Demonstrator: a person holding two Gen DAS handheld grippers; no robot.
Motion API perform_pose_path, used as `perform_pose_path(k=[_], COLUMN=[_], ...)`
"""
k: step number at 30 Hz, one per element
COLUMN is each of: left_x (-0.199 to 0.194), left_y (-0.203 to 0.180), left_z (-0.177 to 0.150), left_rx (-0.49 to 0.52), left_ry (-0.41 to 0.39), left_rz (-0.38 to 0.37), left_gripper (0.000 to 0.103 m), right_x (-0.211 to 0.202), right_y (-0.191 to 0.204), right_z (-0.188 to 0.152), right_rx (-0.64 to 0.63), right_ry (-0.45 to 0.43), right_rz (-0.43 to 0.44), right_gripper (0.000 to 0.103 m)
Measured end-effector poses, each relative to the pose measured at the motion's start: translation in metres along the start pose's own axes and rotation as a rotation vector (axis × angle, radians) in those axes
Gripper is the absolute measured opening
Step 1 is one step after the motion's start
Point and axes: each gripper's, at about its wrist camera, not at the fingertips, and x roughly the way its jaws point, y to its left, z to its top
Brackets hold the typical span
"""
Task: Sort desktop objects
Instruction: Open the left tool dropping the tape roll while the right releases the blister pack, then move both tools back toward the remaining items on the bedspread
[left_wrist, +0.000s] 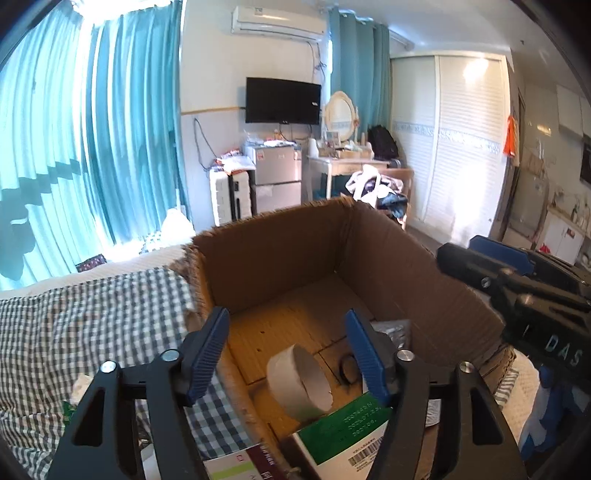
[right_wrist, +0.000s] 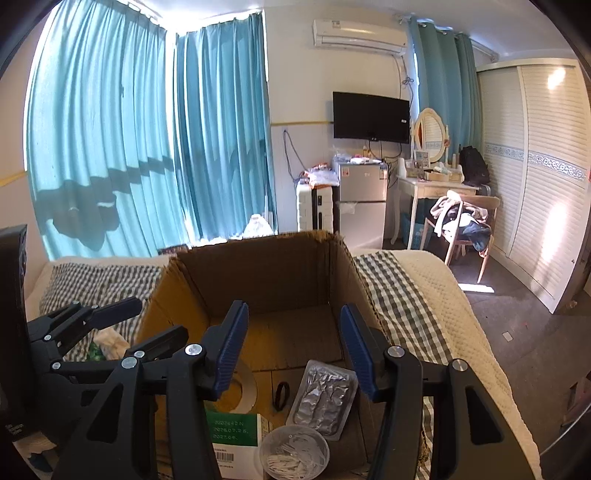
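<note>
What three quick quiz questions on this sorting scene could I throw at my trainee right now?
1. True or false: the cardboard box sits on a checked cloth.
2. Which lies nearest the foil blister pack in the right wrist view? A) tape roll B) round clear tub C) white tissue
3. What does either gripper, left gripper or right gripper, hold?

Key: 1 true. 2 B. 3 nothing; both stand open over the box.
</note>
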Motion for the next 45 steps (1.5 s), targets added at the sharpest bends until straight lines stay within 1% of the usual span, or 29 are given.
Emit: perform_pose_path(k=[1,2,5,8,13,16,19,21,22,23,24,25,30,32,36,45], left_x=[-0.006,-0.013,-0.038,-0.06,-0.082,-0.095,-0.105,-0.109,-0.11,-0.112,-0.113,-0.115,-0.122,-0.126,-0.131,-0.136], left_y=[0.003,0.006,0.016,0.031,0.055,0.07,0.085,0.093,0.096,0.098,0.1,0.103,0.121,0.131,0.154,0.2], left_z=[0.0,-0.001,-0.001,0.002,0.006,0.003,0.004,0.003,0.002,0.001,-0.001,-0.002,-0.004,-0.004,-0.009,-0.026], left_rx=[-0.002,-0.004,-0.002,-0.024,-0.054,-0.067,-0.079,-0.088,-0.081,-0.065,-0.051,-0.041,-0.067,-0.086,-0.123,-0.161], left_ry=[-0.013,-0.031,-0.088,-0.134,-0.129,-0.134,-0.149,-0.169,-0.173,-0.171,-0.169,-0.167,-0.157,-0.136,-0.09,-0.038], left_rz=[0.016,0.035,0.073,0.123,0.179,0.219,0.271,0.303,0.319,0.335,0.35,0.365,0.385,0.398,0.39,0.475], left_gripper=[0.087,0.093,0.103,0.103,0.103,0.103,0.103,0.103,0.103,0.103,0.103,0.103,0.103,0.103,0.103,0.103], right_x=[-0.003,-0.006,-0.017,-0.029,-0.046,-0.053,-0.056,-0.055,-0.053,-0.052,-0.051,-0.052,-0.047,-0.044,-0.037,-0.019], right_y=[-0.001,0.0,0.004,0.012,0.032,0.043,0.056,0.069,0.074,0.08,0.088,0.087,0.116,0.126,0.152,0.205], right_z=[0.003,0.005,0.014,0.021,0.027,0.029,0.031,0.032,0.032,0.031,0.031,0.028,0.025,0.023,0.014,-0.023], right_rx=[0.01,0.02,0.037,0.041,0.021,0.024,0.007,-0.01,-0.02,-0.028,-0.039,-0.047,-0.089,-0.094,-0.133,-0.243], right_ry=[-0.012,-0.025,-0.068,-0.1,-0.146,-0.18,-0.192,-0.188,-0.184,-0.181,-0.177,-0.173,-0.151,-0.132,-0.088,0.035], right_rz=[0.003,0.008,0.021,0.048,0.078,0.097,0.122,0.138,0.151,0.163,0.179,0.19,0.241,0.269,0.333,0.447], right_gripper=[0.053,0.053,0.054,0.061,0.062,0.067,0.067,0.067,0.069,0.074,0.076,0.079,0.08,0.081,0.081,0.081])
